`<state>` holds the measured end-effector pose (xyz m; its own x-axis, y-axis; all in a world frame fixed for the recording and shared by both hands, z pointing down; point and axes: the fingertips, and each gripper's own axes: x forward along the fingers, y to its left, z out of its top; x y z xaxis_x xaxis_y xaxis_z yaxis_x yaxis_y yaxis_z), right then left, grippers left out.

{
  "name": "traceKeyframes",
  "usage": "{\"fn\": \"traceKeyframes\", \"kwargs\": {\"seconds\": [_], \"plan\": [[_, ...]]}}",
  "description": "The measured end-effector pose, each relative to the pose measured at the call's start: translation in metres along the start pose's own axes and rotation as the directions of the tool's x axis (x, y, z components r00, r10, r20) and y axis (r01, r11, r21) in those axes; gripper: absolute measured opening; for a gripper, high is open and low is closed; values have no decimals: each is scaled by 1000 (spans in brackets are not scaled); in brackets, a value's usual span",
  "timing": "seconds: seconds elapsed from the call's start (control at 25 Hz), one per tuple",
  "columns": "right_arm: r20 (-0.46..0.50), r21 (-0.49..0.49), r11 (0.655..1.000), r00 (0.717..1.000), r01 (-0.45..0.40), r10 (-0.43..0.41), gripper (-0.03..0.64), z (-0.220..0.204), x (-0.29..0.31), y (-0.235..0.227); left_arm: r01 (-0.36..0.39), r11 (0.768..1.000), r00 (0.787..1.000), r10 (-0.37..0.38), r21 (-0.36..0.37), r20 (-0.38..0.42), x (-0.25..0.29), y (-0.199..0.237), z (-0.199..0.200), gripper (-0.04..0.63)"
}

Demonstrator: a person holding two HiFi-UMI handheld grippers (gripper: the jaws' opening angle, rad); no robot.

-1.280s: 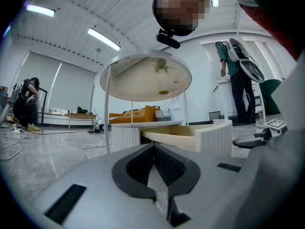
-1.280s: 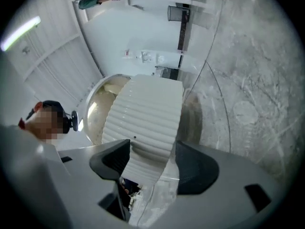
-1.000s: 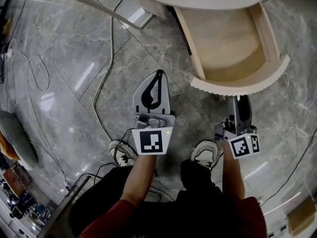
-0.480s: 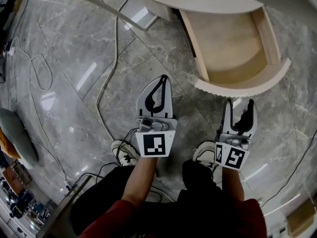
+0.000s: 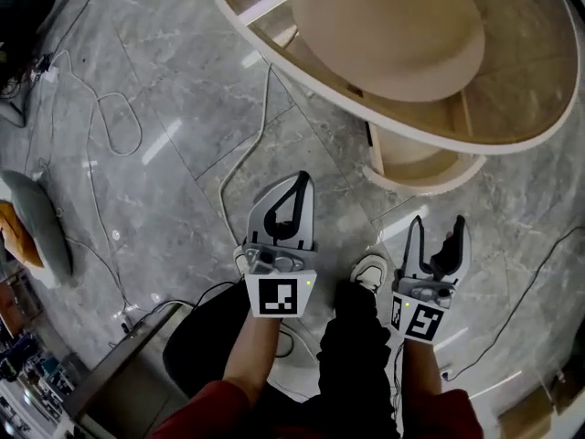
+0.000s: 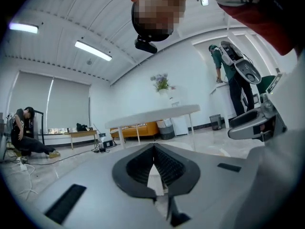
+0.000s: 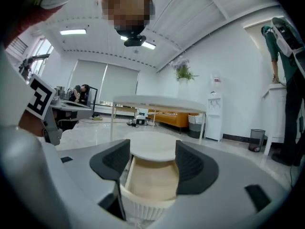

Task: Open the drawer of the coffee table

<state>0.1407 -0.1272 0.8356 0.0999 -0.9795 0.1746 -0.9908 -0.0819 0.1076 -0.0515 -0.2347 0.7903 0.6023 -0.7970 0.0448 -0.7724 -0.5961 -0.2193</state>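
Nearest the person, the left gripper (image 5: 298, 181) is clenched on nothing, jaws pressed together, held idle over the marble floor (image 5: 164, 108). Its own view looks out across the room and misses the drawer altogether. The right gripper (image 5: 438, 229) hangs with its jaws spread and empty, probably because no further pull is needed. Beyond it and apart from it, the drawer (image 5: 422, 161) stands drawn out from under the coffee table (image 5: 393, 26). Only the right gripper view shows its bare wooden inside and ribbed front (image 7: 143, 209).

Head view looks steeply down, with the coffee table (image 5: 393, 35) at upper right. Gripper views sit low and level near the floor — only the right one shares its drawer (image 7: 148, 178).
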Motion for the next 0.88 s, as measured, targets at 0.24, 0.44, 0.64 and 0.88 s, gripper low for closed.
{"fn": "traceKeyframes", "kwargs": {"seconds": [0.24, 0.44, 0.64, 0.88], "plan": [[23, 47, 998, 999, -35, 34, 285, 193, -5, -6, -68, 998, 997, 68, -3, -41, -26, 70, 156, 14], [56, 41, 995, 995, -90, 88, 285, 338, -7, -11, -121, 993, 992, 122, 14, -38, -39, 118, 291, 14], [77, 69, 991, 991, -117, 112, 285, 491, -35, -13, -209, 973, 953, 179, -102, -246, -74, 155, 405, 14], [143, 67, 984, 977, -167, 157, 285, 639, -73, -8, -229, 960, 958, 194, -159, -209, -100, 189, 551, 14]]}}
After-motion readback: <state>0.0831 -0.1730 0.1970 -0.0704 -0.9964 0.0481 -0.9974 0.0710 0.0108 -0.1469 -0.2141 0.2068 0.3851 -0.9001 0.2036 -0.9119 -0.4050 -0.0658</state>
